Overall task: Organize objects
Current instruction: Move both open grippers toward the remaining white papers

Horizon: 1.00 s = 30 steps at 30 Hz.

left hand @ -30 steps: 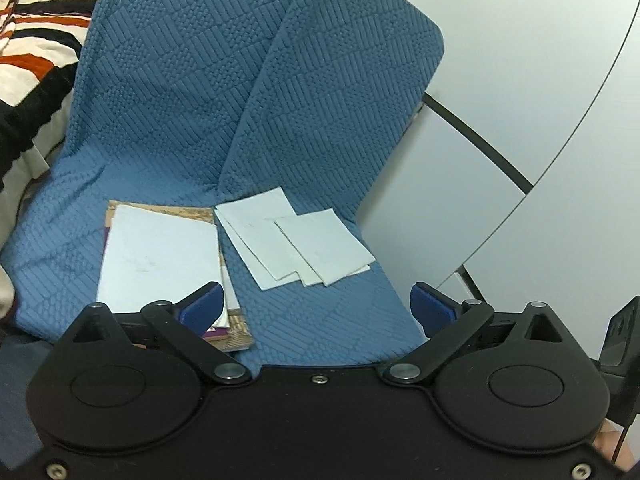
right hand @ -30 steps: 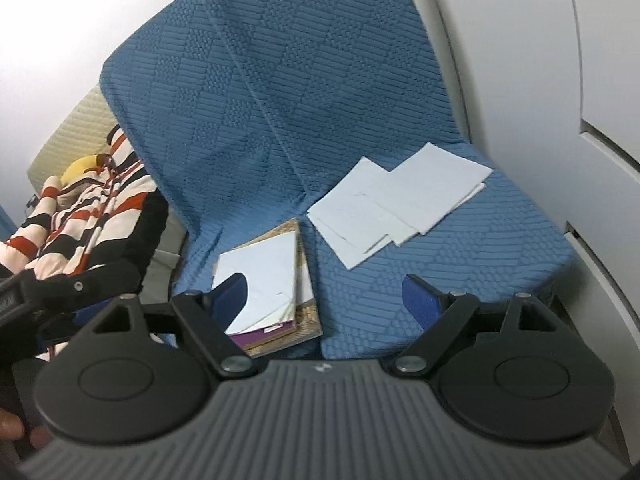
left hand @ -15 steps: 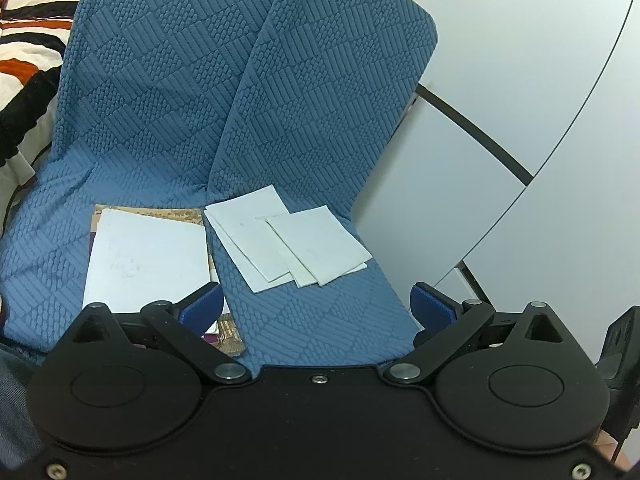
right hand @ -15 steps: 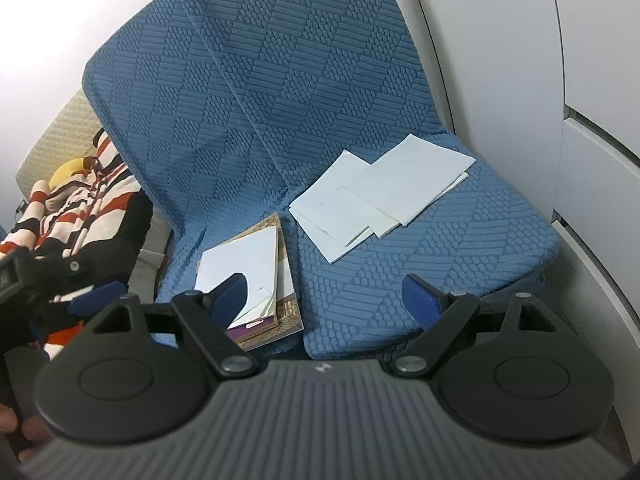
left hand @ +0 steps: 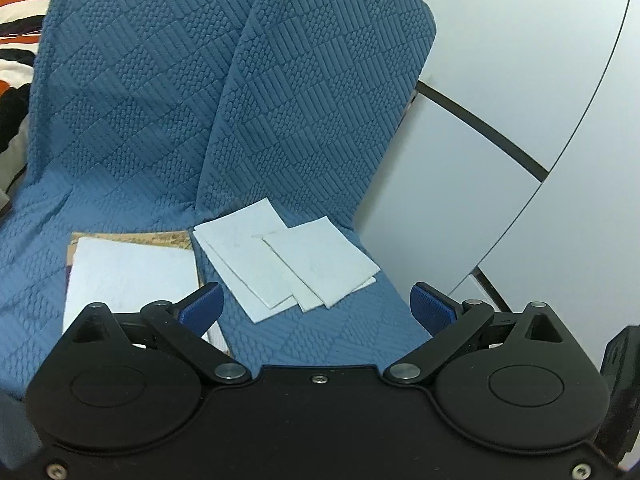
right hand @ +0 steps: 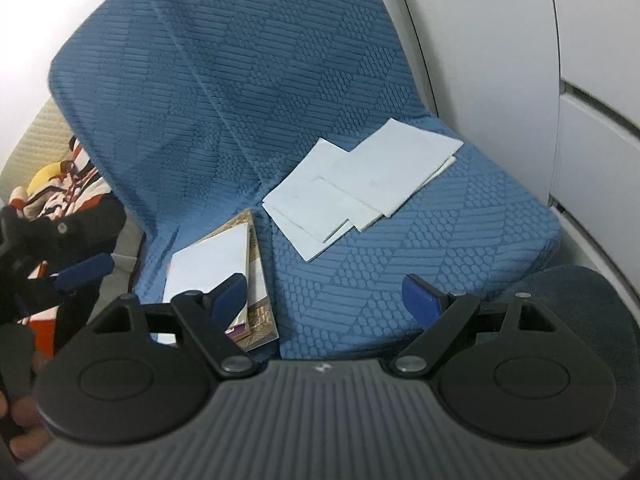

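Several loose white sheets (left hand: 288,260) (right hand: 360,184) lie fanned out and overlapping on the right blue seat cushion (left hand: 320,340). On the left cushion rests a stack of books and papers (left hand: 128,272) (right hand: 224,264) with a white sheet on top. My left gripper (left hand: 316,308) hangs above the front of the seat, open, with nothing between its blue pads. My right gripper (right hand: 324,300) is also open and empty, over the seam between the cushions. The left gripper's blue fingertip (right hand: 84,270) shows at the left edge of the right wrist view.
A blue quilted cover (left hand: 200,100) drapes the two seat backs. A striped orange, black and white cloth (right hand: 68,196) lies to the left of the seat. White cabinet panels (left hand: 520,100) stand close on the right. A dark rounded cushion (right hand: 580,300) sits at the seat's lower right.
Both grippers have come lower and closer to the seat, so the papers and the stack look larger. The left view has shifted right. Jaws stayed open and nothing on the seat moved.
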Motion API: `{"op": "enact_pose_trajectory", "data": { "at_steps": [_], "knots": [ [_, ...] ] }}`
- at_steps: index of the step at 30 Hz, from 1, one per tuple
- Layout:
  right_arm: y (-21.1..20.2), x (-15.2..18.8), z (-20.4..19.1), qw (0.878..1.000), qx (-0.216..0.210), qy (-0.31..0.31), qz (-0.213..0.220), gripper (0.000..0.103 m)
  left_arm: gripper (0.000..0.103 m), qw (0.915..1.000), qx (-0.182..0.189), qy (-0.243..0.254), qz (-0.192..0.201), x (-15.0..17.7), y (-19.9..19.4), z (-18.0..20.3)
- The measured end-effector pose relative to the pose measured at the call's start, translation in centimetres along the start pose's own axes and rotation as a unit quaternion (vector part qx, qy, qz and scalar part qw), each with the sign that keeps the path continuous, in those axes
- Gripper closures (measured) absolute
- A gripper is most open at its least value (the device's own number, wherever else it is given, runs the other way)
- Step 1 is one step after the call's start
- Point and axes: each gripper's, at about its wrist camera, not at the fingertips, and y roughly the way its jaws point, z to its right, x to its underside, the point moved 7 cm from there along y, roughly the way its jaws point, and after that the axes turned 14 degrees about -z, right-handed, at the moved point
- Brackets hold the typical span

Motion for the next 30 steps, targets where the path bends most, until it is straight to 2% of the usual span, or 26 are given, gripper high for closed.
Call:
{"op": "enact_pose_trajectory", "data": {
  "at_steps": [14,17,25,30],
  "knots": [
    [5.6,-2.2,3.5,0.997,0.019,0.068,0.002,0.017,0.003,0.9990,0.010,0.008,-0.043,-1.4,8.5,-2.4],
    [7.2,-2.7,3.8,0.997,0.013,0.074,-0.010,0.017,0.003,0.9986,0.000,0.008,-0.051,-1.6,10.2,-3.4],
    [11.2,-5.0,5.3,0.996,0.001,0.087,-0.021,0.017,0.003,0.9979,0.006,0.004,-0.065,-3.2,13.8,-4.8],
    [13.6,-6.1,6.2,0.991,-0.031,0.124,-0.040,0.017,0.005,0.9966,0.005,-0.006,-0.082,-4.5,16.3,-5.7]
  ]
}}
